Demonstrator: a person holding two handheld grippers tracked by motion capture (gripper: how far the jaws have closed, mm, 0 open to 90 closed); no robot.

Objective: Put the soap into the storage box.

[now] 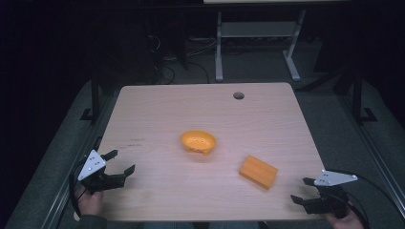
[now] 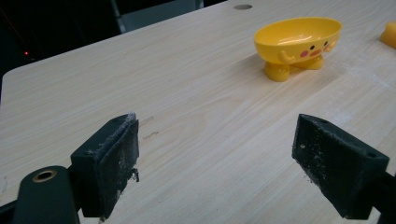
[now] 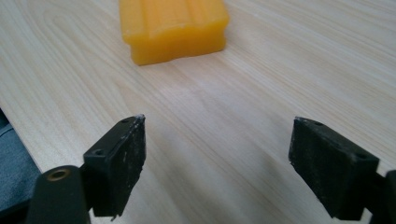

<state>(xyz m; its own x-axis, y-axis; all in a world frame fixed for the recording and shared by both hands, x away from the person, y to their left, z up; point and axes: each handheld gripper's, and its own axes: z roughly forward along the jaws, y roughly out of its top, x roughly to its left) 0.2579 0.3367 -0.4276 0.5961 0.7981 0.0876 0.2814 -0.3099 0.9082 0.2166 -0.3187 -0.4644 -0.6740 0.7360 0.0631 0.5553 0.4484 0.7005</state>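
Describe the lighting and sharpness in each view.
High view: dim and bluish, room behind nearly black, table evenly lit. Left gripper view: brighter, yellow bowl sharp with a soft shadow. Right gripper view: bright, orange block slightly soft, wood grain crisp.

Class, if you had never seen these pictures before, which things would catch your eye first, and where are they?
A bright yellow bowl on little feet, with a face on its side, stands near the middle of the pale wooden table. An orange block lies to its right, nearer the open right gripper; the open left gripper waits at the near left.
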